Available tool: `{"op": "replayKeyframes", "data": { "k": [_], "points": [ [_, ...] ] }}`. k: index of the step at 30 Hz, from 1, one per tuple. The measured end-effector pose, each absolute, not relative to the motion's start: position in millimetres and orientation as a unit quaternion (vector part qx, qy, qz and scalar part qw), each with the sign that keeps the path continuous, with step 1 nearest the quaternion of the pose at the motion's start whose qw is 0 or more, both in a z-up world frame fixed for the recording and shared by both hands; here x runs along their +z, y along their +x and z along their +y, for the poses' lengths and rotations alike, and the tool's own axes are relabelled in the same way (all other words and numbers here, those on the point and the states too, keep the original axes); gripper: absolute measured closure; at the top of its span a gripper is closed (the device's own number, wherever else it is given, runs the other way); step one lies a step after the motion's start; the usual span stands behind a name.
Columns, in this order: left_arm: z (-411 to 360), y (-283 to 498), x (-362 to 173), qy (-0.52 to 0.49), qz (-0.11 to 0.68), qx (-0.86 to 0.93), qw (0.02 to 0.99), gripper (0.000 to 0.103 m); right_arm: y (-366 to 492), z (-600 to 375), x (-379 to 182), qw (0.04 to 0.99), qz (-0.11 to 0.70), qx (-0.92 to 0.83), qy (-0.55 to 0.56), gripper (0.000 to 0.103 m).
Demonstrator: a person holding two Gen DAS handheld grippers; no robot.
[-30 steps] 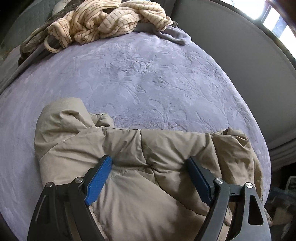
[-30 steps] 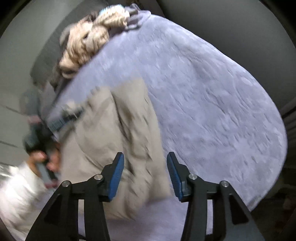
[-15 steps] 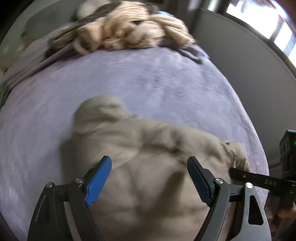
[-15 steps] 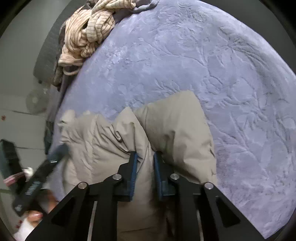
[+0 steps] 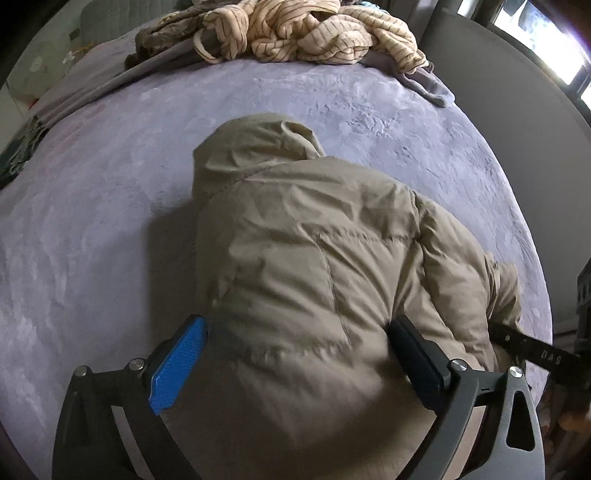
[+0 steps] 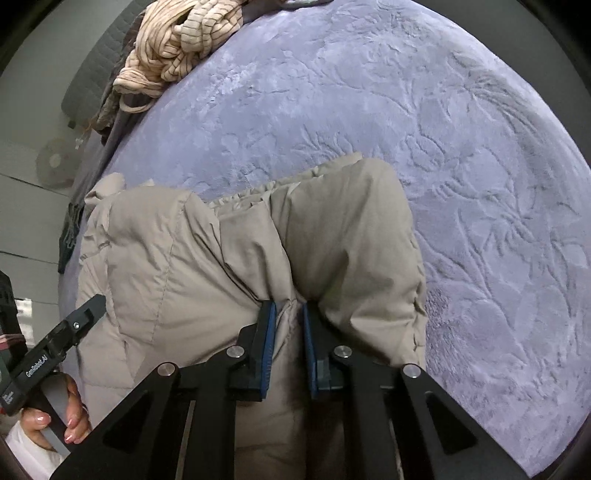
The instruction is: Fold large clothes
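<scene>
Two black grippers on a tan padded hooded jacket (image 5: 317,266) over lavender plush bedding (image 5: 92,206), right gripper (image 6: 288,325) pinching a jacket fold, left gripper (image 5: 299,354) spread wide, straddling the fabric, striped cream garment heap (image 5: 306,33) beyond.

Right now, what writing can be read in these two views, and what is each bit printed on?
"DAS" on the right tongs, seen from the left wrist.
"GenRobot.AI" on the left tongs, seen from the right wrist; a smaller line below it is too blurred to read.
Nothing legible on the coat.
</scene>
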State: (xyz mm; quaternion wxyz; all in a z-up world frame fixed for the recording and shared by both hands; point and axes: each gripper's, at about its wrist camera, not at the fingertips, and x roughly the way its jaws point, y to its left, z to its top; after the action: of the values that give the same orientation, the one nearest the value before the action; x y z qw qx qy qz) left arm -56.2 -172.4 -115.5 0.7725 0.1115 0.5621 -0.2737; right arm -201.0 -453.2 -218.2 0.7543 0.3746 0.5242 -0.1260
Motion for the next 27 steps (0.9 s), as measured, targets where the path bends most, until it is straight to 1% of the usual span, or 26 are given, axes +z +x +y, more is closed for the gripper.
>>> {"op": "replayKeyframes", "data": {
  "k": [3, 8, 15, 18, 22, 27],
  "points": [
    [-159, -71, -103, 0.110, 0.566, -0.272, 0.771, 0.004, -208, -447, -203, 0.759, 0.528, -0.118, 0.363, 0.085],
    [-139, -97, -96, 0.110, 0.578, -0.260, 0.766, 0.004, -230, -435, -177, 0.768, 0.523, -0.105, 0.353, 0.085],
    [-117, -122, -101, 0.094, 0.601, -0.242, 0.756, 0.004, -266, -409, -145, 0.788, 0.521, -0.087, 0.316, 0.084],
    [-113, -127, -103, 0.094, 0.606, -0.247, 0.751, 0.004, -273, -400, -152, 0.779, 0.537, -0.082, 0.313, 0.084],
    [-111, -129, -104, 0.101, 0.605, -0.262, 0.745, 0.004, -272, -387, -180, 0.752, 0.575, -0.086, 0.310, 0.084],
    [-107, -127, -103, 0.098, 0.608, -0.276, 0.738, 0.004, -270, -383, -176, 0.750, 0.575, -0.112, 0.309, 0.082]
  ]
}}
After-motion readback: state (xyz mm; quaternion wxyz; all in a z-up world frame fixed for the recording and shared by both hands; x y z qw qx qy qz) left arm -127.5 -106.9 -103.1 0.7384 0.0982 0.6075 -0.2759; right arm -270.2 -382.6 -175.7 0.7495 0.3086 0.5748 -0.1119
